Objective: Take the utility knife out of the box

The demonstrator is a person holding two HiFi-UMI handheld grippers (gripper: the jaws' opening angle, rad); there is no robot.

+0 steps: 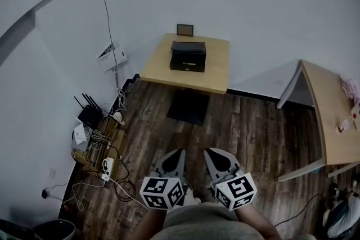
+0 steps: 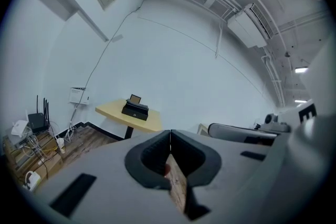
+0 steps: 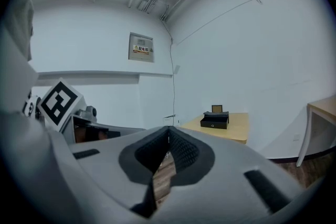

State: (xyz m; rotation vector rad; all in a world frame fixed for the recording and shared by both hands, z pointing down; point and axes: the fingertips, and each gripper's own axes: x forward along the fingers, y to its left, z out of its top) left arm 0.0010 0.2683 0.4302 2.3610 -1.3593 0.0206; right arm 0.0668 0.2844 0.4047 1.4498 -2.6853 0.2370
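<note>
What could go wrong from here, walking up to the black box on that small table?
Loose cables lie on the floor at left; drifting that way risks a trip.
The black box looks closed, and the left gripper and right gripper are both shut, so they must open first.
The small frame behind it could get knocked over.

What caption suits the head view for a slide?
Left gripper and right gripper, jaws shut, face a black box on a table.

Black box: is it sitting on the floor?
No, the black box sits up on top of the small wooden table.
</note>
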